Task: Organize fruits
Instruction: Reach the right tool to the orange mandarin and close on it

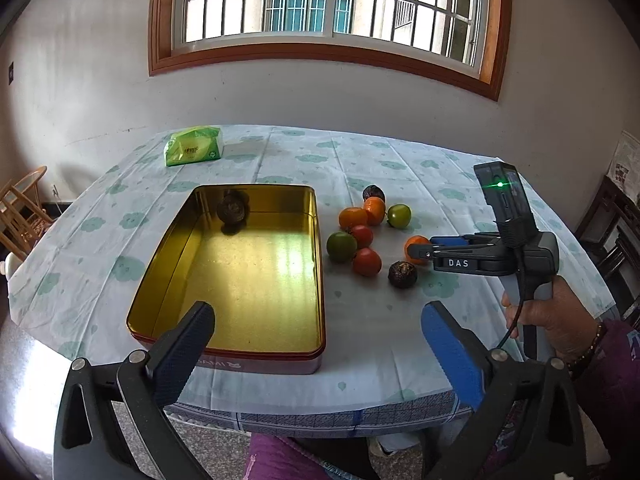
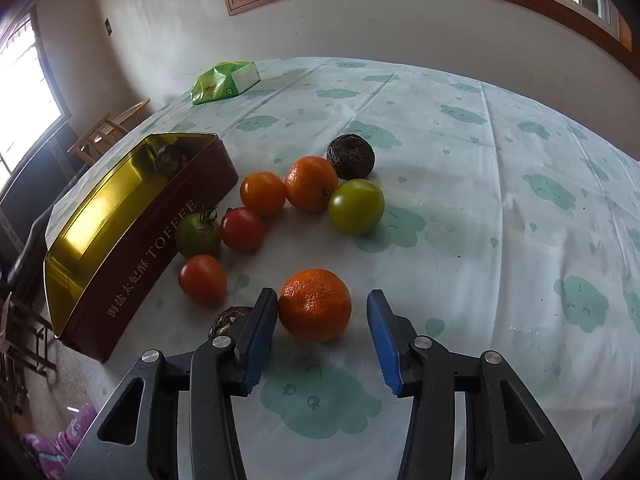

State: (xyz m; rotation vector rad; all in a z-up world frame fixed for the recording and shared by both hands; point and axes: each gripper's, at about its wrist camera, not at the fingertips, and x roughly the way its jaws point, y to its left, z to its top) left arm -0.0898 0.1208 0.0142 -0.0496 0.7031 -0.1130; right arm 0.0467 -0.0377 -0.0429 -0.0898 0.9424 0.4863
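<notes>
Currently the task is at an early stage. The round table with the pale cloud-print cloth (image 1: 400, 332) carries the rectangular gold-lined metal toffee tin (image 1: 244, 344), lid off, on its left half. The tin holds a single dark brown wrinkled fruit (image 1: 233, 209) at its far end; the rest of its floor is bare.

The left gripper (image 1: 316, 340) hovers above the tin's near edge with its jaws spread wide and nothing between them. The right gripper (image 2: 322, 320) is low over the cloth, jaws apart, bracketing the nearest round orange (image 2: 315, 304); the left finger appears to touch the peel, the right finger stands clear, so no grip is made yet.

Nine fruits remain on the cloth, just beside the tin: the bracketed orange, a second orange (image 2: 311, 183), a smaller smooth orange fruit (image 2: 263, 193), two red tomatoes (image 2: 202, 279), two green tomatoes (image 2: 356, 206), and two dark wrinkled fruits (image 2: 351, 157).

A green tissue packet (image 1: 193, 145) lies well apart at the far edge.
</notes>
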